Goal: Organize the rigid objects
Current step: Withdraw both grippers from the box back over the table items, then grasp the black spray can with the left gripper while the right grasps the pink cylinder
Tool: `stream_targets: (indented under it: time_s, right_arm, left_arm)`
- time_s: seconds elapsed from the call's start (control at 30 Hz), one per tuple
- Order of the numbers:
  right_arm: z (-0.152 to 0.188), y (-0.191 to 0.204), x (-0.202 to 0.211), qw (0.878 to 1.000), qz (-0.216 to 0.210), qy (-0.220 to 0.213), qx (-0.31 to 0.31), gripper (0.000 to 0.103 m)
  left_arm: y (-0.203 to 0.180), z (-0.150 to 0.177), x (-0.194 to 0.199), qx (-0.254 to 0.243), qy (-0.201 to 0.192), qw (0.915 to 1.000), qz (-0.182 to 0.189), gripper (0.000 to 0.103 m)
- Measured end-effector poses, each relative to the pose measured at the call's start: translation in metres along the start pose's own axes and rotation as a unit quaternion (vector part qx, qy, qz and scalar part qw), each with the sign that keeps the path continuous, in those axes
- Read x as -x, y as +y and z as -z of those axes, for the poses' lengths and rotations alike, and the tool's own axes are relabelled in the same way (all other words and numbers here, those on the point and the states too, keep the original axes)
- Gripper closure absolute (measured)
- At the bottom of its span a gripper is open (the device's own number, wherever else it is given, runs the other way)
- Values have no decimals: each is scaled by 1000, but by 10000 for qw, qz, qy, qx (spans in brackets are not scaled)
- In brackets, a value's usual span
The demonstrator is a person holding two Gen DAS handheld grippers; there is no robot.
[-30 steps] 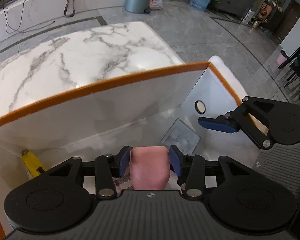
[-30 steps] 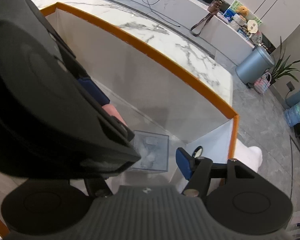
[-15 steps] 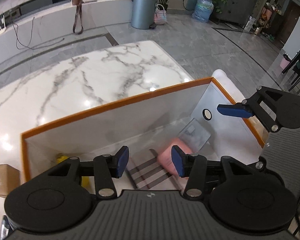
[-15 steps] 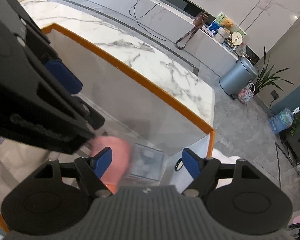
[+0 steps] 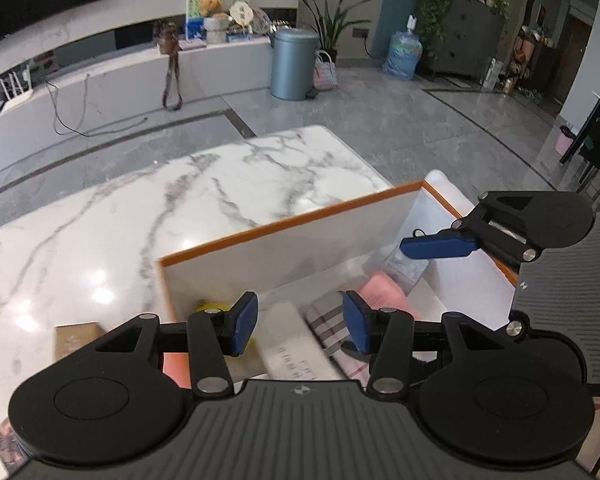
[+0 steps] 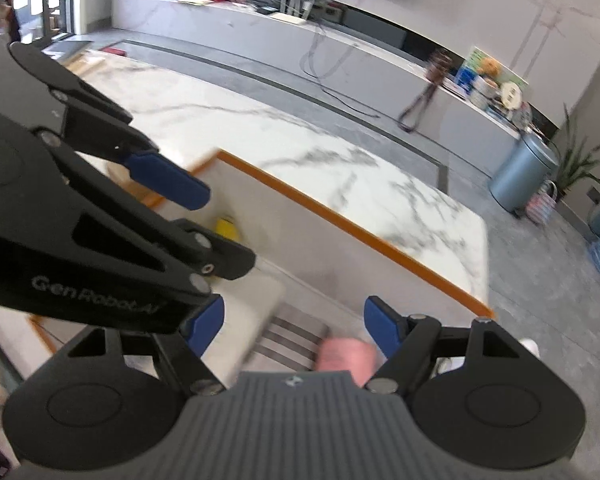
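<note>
Left gripper (image 5: pixel 298 322): spread, empty, above box (image 5: pixel 292 222)
Right gripper (image 6: pixel 294 326): just widened, empty
Pink block (image 5: pixel 384 294): below, nearer right gripper

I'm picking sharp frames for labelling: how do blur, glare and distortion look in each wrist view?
Left wrist view: the gripper is sharp, the things in the orange-rimmed box are smeared, lamp glare spots the marble table, and straight edges bow from the fisheye. Right wrist view: stronger blur, the pink item is a smudge, and only the right gripper is crisp.
</note>
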State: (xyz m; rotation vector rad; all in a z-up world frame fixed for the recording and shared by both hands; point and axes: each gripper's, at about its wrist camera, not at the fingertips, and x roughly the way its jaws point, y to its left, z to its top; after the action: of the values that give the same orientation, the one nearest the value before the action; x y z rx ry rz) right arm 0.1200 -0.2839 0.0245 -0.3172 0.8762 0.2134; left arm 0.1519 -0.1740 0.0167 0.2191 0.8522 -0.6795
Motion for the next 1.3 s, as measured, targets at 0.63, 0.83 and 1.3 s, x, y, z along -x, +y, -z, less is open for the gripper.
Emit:
stream_targets:
  time_s: [0.63,0.83,1.3]
  right_arm:
    - [-57,115,-6,9857,-921,36,1413,33]
    - [-69,139,-25,9705,-1043,252,2161,32]
    - [-82,159,-98,9017,-1330,1447,3850,7]
  left_arm:
    - [109,62,57,63,304,9964,-791,47]
    - [137,88,52,-51,693,9941,-836,47]
    - [164,127,18,-231,1216,9904,-620,33]
